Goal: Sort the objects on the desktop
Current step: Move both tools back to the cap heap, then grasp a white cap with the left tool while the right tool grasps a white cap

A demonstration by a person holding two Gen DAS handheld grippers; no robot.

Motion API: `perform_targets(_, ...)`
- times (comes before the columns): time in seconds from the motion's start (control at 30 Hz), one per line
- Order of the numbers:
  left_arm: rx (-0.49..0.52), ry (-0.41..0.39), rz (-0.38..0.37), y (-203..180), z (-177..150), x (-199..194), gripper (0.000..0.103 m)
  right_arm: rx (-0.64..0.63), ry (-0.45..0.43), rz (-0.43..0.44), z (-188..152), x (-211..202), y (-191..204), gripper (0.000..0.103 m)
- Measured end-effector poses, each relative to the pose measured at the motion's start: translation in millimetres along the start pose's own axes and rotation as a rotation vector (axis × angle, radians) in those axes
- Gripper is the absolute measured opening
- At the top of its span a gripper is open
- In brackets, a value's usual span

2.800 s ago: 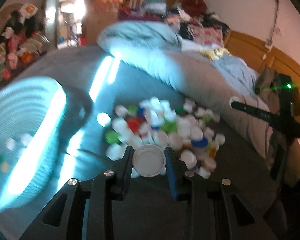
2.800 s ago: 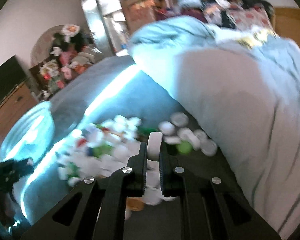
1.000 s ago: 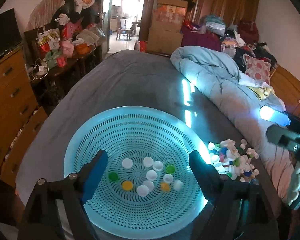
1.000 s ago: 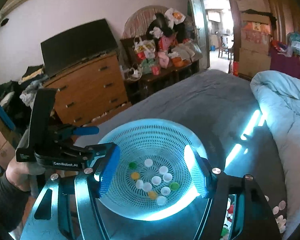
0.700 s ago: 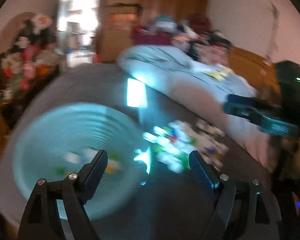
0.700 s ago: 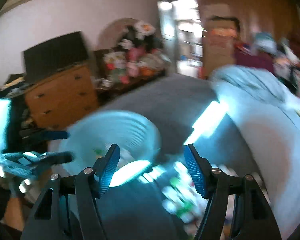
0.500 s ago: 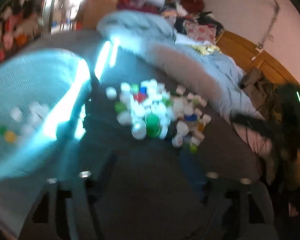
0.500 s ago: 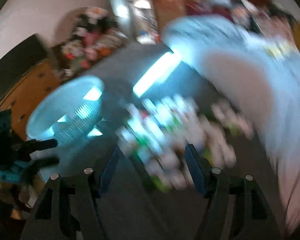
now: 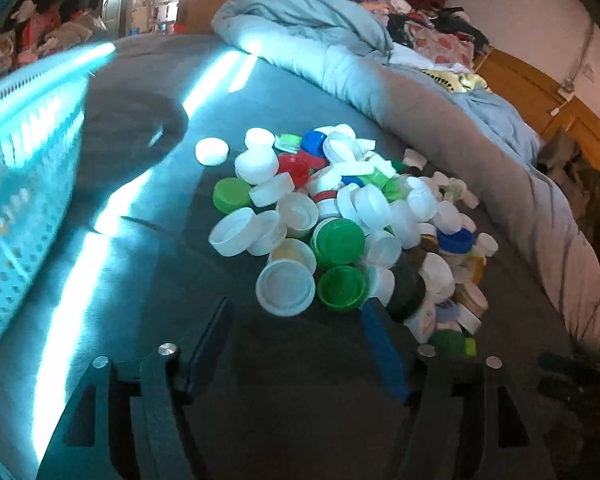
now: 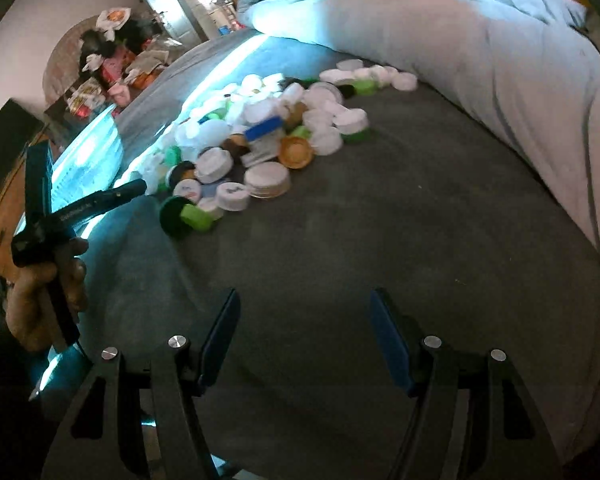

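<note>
Approach step, both tools empty. The left gripper [image 9: 296, 314] is held wide apart just before a white cap [image 9: 285, 287] at the near edge of the cap pile [image 9: 340, 216] on the bed [image 9: 140, 160]. The right gripper [image 10: 304, 312], equally wide, is well short. A centred closing is called for. One pile and one blue basket [image 9: 16, 184] are counted; caps are too many to count.

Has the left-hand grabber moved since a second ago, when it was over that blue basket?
Yes. The left gripper has swung right, away from the blue basket, and now sits open before the bottle cap pile.
</note>
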State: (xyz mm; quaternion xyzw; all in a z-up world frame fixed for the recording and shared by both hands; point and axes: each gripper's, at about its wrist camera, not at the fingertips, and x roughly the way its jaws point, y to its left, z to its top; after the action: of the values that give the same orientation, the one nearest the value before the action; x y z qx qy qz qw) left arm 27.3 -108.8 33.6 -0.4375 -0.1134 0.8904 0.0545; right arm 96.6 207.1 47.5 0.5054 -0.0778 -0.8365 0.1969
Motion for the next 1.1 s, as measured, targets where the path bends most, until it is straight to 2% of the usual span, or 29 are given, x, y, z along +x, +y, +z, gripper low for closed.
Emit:
perform_targets(0.1,-0.012,0.004,0.008,0.0,3.3,9.4,0.071,-0.005,-0.006,0.003,-2.7,1.9,-1.1,0.062)
perform_targets(0.13,-0.006,0.005,0.016,-0.8,4.3,10.7,0.066,-0.013,-0.010,-0.001,-3.0,2.6,0.5,0.062)
perform_targets(0.17,0.001,0.007,0.020,-1.5,4.9,11.7,0.043,-0.023,-0.015,-0.005,-3.2,2.4,1.7,0.061)
perform_targets(0.2,0.002,0.018,0.024,-1.4,5.8,13.8,0.033,-0.030,-0.021,-0.003,-2.9,1.2,2.6,0.057)
perform_targets(0.23,-0.004,0.018,0.022,-0.8,5.8,13.5,0.033,-0.035,-0.027,0.004,-2.1,0.2,3.7,0.053)
perform_targets(0.27,-0.009,0.013,0.015,0.0,5.7,11.4,0.033,-0.044,-0.033,0.011,-0.5,-1.0,5.1,0.044)
perform_targets(0.3,-0.011,0.008,0.010,0.5,5.4,8.6,0.033,-0.047,-0.040,0.015,1.9,0.1,6.7,0.042)
perform_targets(0.47,-0.046,-0.024,-0.008,7.2,-0.2,-11.5,0.033,-0.040,-0.055,0.088,24.9,14.5,12.2,0.042)
perform_targets(0.73,-0.077,0.008,-0.011,17.9,-13.8,-7.6,0.033,-0.042,-0.049,0.127,62.1,56.1,33.8,0.042)
perform_targets(0.97,-0.075,0.008,-0.020,16.1,-12.0,-6.9,0.034,-0.004,-0.065,0.091,75.9,74.2,35.1,0.042)
perform_targets(1.1,-0.070,0.016,-0.030,12.3,-10.8,-4.6,0.034,0.005,-0.060,0.046,77.0,76.5,26.3,0.037)
